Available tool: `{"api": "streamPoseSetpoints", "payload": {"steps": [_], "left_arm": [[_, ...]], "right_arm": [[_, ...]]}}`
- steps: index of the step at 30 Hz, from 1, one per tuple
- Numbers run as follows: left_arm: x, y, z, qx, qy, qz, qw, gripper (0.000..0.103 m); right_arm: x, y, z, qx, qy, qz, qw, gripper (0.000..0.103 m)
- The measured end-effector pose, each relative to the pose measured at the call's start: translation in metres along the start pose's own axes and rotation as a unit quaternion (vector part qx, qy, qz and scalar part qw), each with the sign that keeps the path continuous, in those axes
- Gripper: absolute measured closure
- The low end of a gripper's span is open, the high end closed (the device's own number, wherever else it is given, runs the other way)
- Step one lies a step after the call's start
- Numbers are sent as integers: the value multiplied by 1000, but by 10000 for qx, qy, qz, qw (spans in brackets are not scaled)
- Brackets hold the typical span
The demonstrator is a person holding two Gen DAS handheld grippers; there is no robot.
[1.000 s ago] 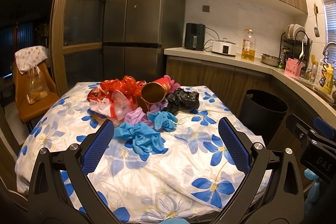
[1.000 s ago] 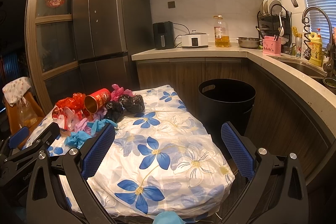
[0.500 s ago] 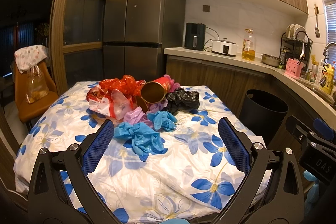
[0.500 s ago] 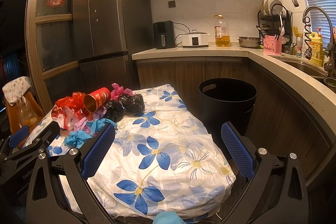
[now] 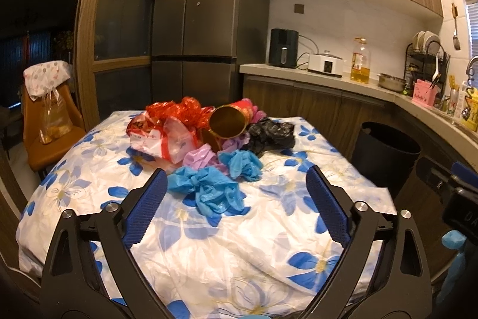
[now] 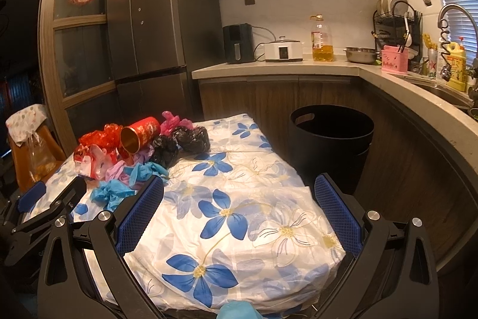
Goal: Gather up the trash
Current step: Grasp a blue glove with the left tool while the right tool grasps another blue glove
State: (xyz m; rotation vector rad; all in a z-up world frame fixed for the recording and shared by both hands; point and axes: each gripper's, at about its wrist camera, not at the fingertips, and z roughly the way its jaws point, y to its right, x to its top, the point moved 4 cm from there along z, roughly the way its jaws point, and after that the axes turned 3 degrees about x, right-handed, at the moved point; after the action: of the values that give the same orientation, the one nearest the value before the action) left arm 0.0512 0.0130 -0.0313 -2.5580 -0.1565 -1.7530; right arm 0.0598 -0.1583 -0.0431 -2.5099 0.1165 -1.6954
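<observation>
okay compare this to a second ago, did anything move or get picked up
Nothing is picked up. The left claw has drawn nearer the blue gloves, and its jaws have just been closing a little with nothing between them. The right claw hangs open over the flowered tablecloth. The trash pile, red can and black bin lie as before.

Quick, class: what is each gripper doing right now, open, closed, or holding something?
Left gripper: open, holding nothing; its jaws have just been closing slightly, aimed toward the blue gloves.
Right gripper: open, holding nothing, over the floral tablecloth.
</observation>
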Motion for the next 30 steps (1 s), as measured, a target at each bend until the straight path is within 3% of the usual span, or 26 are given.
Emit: {"api": "streamPoseSetpoints", "payload": {"steps": [7, 13, 18, 23, 25, 30], "left_arm": [[-22, -26, 39, 45, -213, -301, 9993, 30], [-27, -32, 68, 75, -152, -307, 9994, 30], [-29, -28, 105, 59, -331, -302, 9990, 31], [-39, -30, 135, 120, -763, -288, 9966, 53], [-45, -33, 145, 150, -964, -289, 9948, 67], [-51, -40, 158, -27, -1323, -457, 9901, 93]], "right_arm": [[-11, -7, 30, 202, -140, -56, 9997, 5], [-10, -15, 53, 309, -67, -119, 9994, 5], [-9, -21, 76, 462, -51, -121, 9988, 7], [-11, -29, 98, 629, -126, -149, 9978, 10], [-12, -32, 105, 695, -156, -151, 9973, 11], [-15, -48, 125, 928, -279, -244, 9950, 13]]}}
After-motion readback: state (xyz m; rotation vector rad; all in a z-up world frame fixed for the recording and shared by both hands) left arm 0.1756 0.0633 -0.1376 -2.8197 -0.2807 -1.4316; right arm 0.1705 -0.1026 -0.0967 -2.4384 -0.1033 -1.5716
